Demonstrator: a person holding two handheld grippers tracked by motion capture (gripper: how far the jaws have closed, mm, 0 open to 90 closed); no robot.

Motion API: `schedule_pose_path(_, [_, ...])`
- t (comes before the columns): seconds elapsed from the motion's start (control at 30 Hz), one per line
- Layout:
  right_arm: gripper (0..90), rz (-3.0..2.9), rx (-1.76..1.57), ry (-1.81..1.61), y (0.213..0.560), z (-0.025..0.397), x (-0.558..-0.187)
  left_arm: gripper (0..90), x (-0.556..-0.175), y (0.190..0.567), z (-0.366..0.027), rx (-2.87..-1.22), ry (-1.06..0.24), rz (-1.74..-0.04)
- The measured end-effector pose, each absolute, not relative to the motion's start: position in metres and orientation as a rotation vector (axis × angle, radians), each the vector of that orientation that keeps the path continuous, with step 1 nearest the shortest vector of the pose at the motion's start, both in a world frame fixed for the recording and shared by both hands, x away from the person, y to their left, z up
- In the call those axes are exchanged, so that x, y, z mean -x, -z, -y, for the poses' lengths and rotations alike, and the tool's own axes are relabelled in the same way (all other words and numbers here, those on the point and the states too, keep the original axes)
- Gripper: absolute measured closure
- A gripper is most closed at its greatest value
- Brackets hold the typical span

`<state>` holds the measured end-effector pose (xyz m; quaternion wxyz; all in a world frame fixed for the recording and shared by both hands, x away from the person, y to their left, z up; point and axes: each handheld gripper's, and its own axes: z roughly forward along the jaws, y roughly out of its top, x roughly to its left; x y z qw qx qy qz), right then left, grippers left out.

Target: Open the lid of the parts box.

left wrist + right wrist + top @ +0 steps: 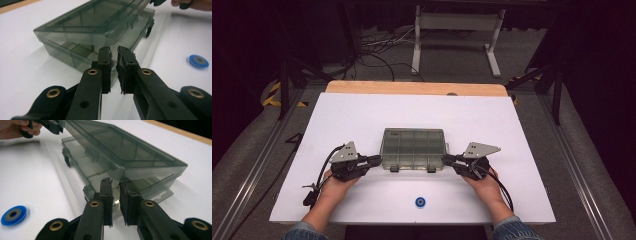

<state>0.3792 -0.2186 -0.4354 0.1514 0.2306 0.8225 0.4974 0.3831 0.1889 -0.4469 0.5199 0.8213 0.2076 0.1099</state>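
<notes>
My left tongs (pixel 113 68) and right tongs (pixel 115 201), both nearly closed and empty, sit at the front corners of the smoky compartment box (pixel 413 148) mid-table (pixel 362 115). I'd lift its part-raised lid (pixel 120 147) evenly, keeping the base down.

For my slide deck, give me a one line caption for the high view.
Two hand-held claws, left claw and right claw, flank a smoky compartment box; blue disc nearby.
</notes>
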Motion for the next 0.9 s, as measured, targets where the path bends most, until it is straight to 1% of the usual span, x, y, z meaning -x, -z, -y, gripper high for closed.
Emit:
schedule_pose_path(0.33, [86.6,-2.298,-0.667,-1.482,0.431,0.22,-0.383,81.5,-0.388,0.443,-0.187,-1.901,-0.26,-0.501])
schedule_pose_path(0.47, [86.2,-2.293,-0.672,-1.491,0.43,0.22,-0.384,81.5,-0.389,0.442,-0.187,-1.894,-0.261,-0.501])
schedule_pose_path(0.57, [71.3,-2.314,-0.688,-1.458,0.43,0.217,-0.385,81.6,-0.39,0.441,-0.185,-1.896,-0.259,-0.502])
schedule_pose_path(0.63, [54.3,-2.307,-0.704,-1.414,0.43,0.214,-0.384,81.7,-0.391,0.441,-0.184,-1.9,-0.264,-0.494])
schedule_pose_path(0.73, [38.1,-2.273,-0.732,-1.328,0.427,0.212,-0.385,81.6,-0.391,0.44,-0.184,-1.897,-0.268,-0.496])
schedule_pose_path(0.9, [35.6,-2.239,-0.701,-1.235,0.415,0.207,-0.39,81.5,-0.391,0.44,-0.184,-1.898,-0.262,-0.493])
